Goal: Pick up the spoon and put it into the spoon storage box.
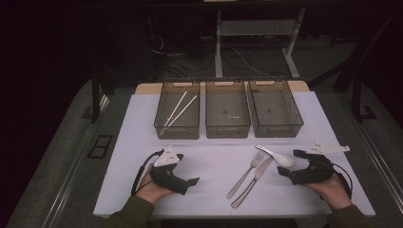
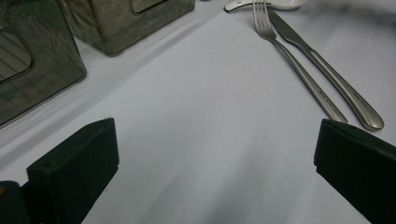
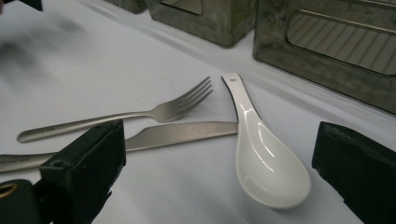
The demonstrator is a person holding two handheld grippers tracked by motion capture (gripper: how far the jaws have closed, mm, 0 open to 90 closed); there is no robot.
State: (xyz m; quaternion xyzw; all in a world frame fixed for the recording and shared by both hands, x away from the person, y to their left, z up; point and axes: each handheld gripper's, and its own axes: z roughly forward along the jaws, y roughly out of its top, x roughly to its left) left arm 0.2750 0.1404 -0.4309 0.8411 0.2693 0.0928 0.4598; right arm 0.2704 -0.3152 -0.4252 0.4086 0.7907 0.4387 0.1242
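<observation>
We hold our right gripper [image 3: 215, 172] with jaws spread wide around the white spoon [image 3: 261, 154] near the table's [image 1: 214, 164] right edge, our left gripper [image 2: 215, 158] equally spread over bare tabletop.

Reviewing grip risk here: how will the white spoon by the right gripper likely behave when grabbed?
The white spoon looks glazed and glossy, so probably slippery between the pads and stiff, likely breakable if dropped. Its rounded bowl may rock or pivot when pushed. The right gripper stands open beside it.
</observation>
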